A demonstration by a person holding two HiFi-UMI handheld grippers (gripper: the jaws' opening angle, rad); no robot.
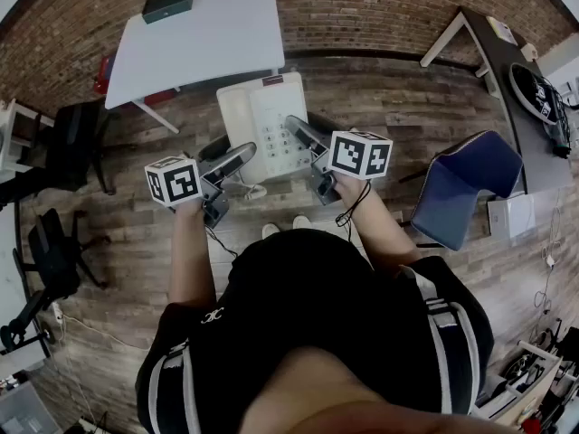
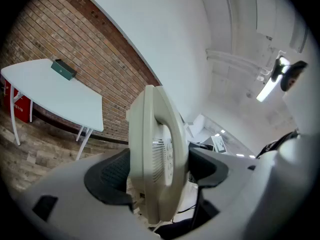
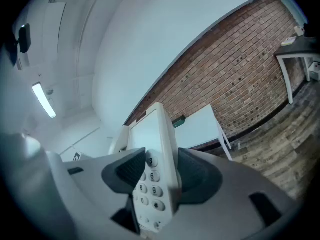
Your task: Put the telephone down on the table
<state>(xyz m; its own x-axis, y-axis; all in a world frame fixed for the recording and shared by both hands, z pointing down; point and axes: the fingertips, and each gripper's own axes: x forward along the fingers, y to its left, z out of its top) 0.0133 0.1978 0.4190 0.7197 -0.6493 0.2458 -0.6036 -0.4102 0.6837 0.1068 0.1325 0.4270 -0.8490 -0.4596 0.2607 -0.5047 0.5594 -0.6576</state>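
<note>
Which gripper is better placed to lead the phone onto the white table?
Left, marginally. The left gripper and right gripper both clamp the telephone, but the white table lies ahead on the left side.

Telephone (image 1: 262, 116) near corners hidden; dark box (image 1: 168, 4) indistinct.

Even indoor light; ceiling strip lamp (image 2: 268, 86) glares; heavy fisheye bending, black vignetted corners.
</note>
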